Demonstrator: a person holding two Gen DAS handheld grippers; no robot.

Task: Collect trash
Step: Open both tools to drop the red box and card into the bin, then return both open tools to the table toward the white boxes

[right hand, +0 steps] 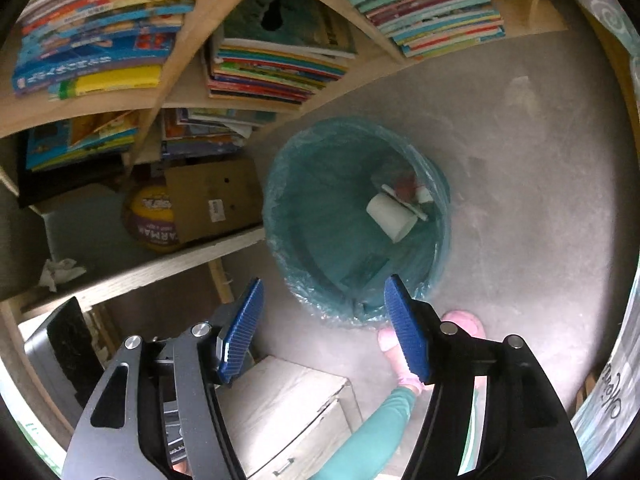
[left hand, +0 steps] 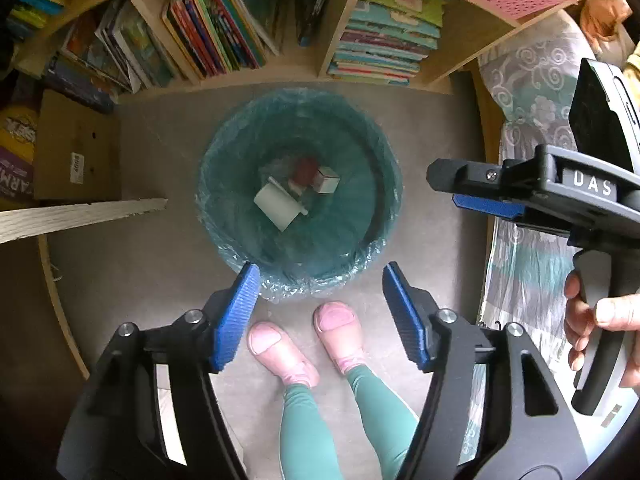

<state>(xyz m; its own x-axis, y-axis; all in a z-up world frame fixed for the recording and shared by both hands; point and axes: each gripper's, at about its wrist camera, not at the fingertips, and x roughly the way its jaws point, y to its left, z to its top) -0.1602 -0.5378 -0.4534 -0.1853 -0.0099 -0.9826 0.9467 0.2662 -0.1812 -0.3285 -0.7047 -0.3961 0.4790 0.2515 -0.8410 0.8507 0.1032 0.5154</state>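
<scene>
A round bin with a teal plastic liner (left hand: pixel 224 152) stands on the grey floor in front of a bookshelf; it also shows in the right wrist view (right hand: pixel 304 200). Inside lie a white roll (left hand: pixel 276 204), a small white box (left hand: pixel 326 180) and something red (left hand: pixel 305 170). My left gripper (left hand: pixel 320 312) is open and empty above the bin's near rim. My right gripper (right hand: pixel 324 328) is open and empty above the bin; in the left wrist view it (left hand: pixel 472 192) reaches in from the right. A crumpled white tissue (right hand: pixel 60 274) lies on a low shelf at the left.
A bookshelf full of books (left hand: pixel 224 28) stands behind the bin. A cardboard box (left hand: pixel 76 152) and a yellow ball (right hand: pixel 154 218) sit at the left. A small light wood cabinet (right hand: pixel 292 408) is below. The person's pink shoes (left hand: pixel 280 344) stand near the bin. A patterned bedcover (left hand: pixel 536 92) is at the right.
</scene>
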